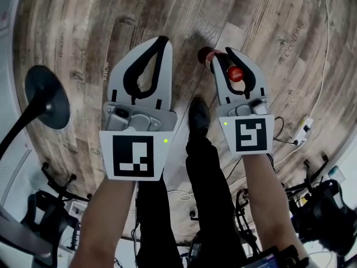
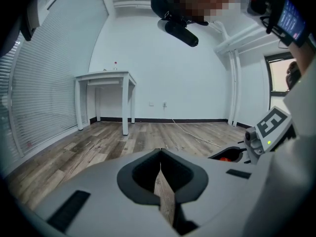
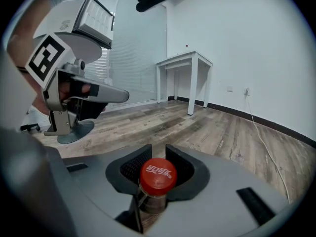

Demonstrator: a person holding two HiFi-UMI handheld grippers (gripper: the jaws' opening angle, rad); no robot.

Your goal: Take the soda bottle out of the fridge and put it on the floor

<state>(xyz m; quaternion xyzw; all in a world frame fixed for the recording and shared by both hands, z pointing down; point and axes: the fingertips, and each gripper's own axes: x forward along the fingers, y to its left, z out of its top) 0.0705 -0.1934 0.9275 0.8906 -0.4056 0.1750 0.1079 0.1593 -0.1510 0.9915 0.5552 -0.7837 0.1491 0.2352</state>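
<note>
One soda bottle [image 3: 157, 176] pinched in right tongs [image 3: 158, 148] (cap up); left tongs [image 2: 160, 152] closed.

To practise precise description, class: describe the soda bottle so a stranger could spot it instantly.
Over the wooden floor, find the right gripper, which clamps the soda bottle by its neck. Its red cap marks it out; the left gripper beside it is shut on nothing.

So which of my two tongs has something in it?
The right tongs, shut on the red-capped soda bottle; the left tongs are shut, empty.
</note>
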